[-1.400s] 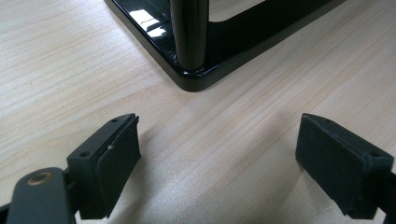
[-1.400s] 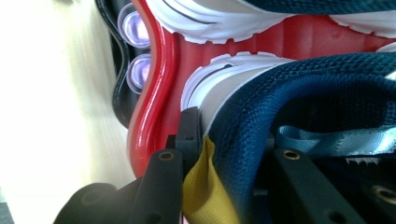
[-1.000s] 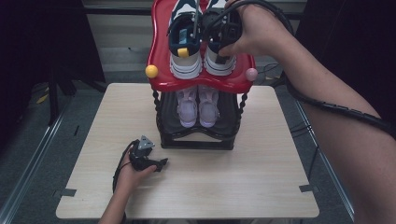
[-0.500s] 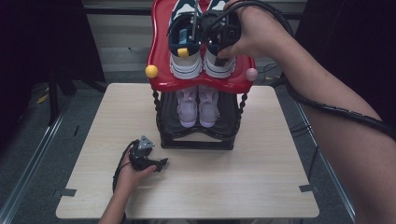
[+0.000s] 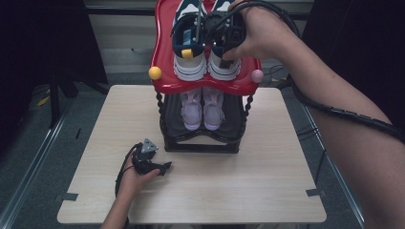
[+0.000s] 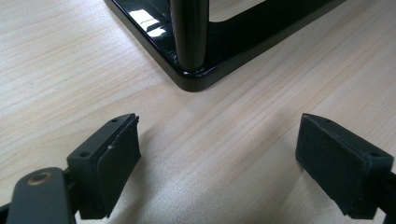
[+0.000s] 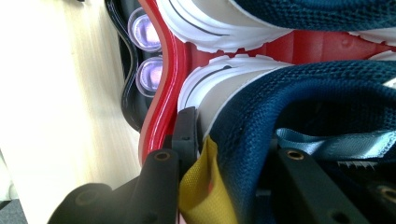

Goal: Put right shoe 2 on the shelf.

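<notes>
A two-tier shoe rack stands at the back middle of the table, with a red top shelf [image 5: 165, 57] and a black base [image 5: 200, 145]. On the red shelf sits a pair of navy and white sneakers. My right gripper [image 5: 221, 49] is over the right-hand sneaker [image 5: 224, 69] and shut on its heel collar [image 7: 243, 126]. One jaw is outside the heel by the yellow tab [image 7: 205, 196], the other inside the shoe. The left sneaker [image 5: 188, 67] stands beside it. My left gripper [image 5: 165, 167] rests on the table, open and holding nothing [image 6: 219, 149], facing the base's front left corner [image 6: 196, 79].
A pair of lavender shoes [image 5: 203, 112] sits on the lower shelf. A yellow knob [image 5: 154, 73] and a pink knob [image 5: 257, 76] stick out at the red shelf's front corners. The wooden table [image 5: 267, 191] spreads in front of the rack. A cable [image 5: 344, 114] trails along the right forearm.
</notes>
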The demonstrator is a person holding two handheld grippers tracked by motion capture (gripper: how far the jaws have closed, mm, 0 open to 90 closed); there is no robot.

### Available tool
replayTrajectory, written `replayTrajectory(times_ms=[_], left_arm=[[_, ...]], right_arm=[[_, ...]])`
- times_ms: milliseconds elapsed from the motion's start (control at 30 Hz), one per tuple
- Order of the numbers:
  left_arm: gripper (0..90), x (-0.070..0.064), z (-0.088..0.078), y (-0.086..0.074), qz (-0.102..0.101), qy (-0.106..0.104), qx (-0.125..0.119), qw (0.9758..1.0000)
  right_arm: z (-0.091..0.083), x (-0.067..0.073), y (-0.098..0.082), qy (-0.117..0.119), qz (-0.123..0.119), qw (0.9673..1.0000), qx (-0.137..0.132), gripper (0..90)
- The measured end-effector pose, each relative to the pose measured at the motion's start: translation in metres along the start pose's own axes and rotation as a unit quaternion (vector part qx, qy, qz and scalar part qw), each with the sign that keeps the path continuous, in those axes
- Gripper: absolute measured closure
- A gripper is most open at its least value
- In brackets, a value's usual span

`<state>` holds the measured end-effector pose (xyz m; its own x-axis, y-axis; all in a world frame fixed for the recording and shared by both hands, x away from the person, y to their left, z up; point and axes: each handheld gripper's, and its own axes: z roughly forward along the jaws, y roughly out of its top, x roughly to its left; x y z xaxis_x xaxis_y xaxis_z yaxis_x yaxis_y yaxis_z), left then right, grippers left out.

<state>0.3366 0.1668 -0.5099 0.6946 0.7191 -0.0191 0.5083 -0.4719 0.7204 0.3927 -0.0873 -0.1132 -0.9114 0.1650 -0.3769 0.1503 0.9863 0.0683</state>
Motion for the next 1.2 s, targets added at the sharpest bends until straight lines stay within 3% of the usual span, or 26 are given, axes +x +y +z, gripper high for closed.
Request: replayTrajectory(times_ms=[167, 500, 900, 967, 1200], left_arm=[[13.3, 0.0, 0.0, 0.0, 0.0, 0.0, 0.0, 1.0], [13.3, 0.0, 0.0, 0.0, 0.001, -0.001, 0.0, 1.0], [13.3, 0.001, 0.0, 0.0, 0.0, 0.002, -0.001, 1.0], [13.3, 0.0, 0.0, 0.0, 0.0, 0.002, -0.002, 1.0], [13.3, 0.001, 0.001, 0.0, 0.0, 0.002, -0.002, 1.0]], right_arm=[[0.0, -0.001, -0.003, -0.003, 0.006, 0.9999, 0.009, 68.0], [-0.005, -0.003, -0.004, -0.002, 0.021, 0.9997, -0.007, 62.8], [-0.01, -0.005, -0.01, 0.01, 0.074, 0.9971, -0.015, 41.8], [-0.013, -0.005, -0.011, 0.022, 0.089, 0.9955, -0.024, 39.4], [-0.02, -0.004, -0.017, 0.035, 0.102, 0.9937, -0.028, 26.8]])
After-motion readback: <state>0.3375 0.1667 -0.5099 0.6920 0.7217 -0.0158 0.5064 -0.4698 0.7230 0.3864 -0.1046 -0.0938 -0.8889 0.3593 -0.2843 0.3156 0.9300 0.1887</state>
